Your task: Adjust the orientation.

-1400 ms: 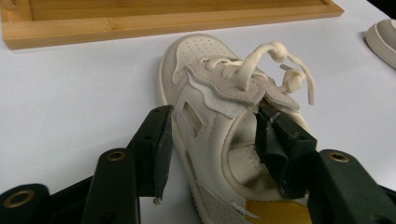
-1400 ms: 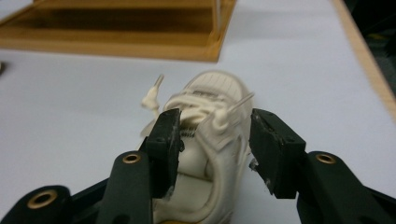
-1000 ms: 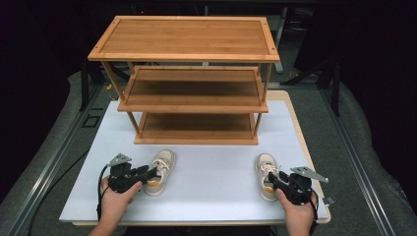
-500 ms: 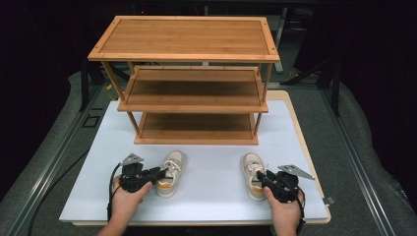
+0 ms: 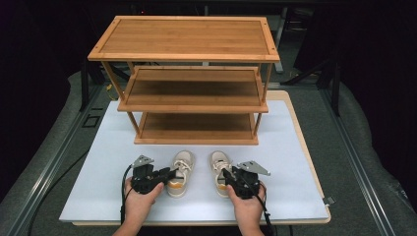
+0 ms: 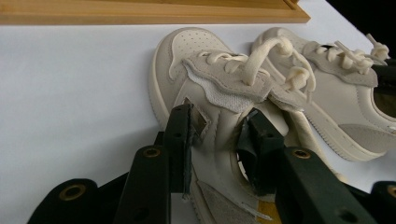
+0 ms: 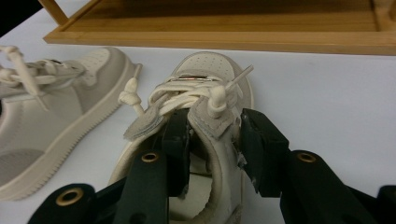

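High view, wooden rack just beyond two shoes, white mat

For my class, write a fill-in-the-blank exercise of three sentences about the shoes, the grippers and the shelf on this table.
1. The two cream lace-up sneakers, the left sneaker and the right sneaker, stand on a ____ mat.
2. The bamboo wooden shoe rack behind them has ____ shelves.
3. The left gripper and the right gripper each clamp one sneaker's ____ wall.

Missing words: white; three; side
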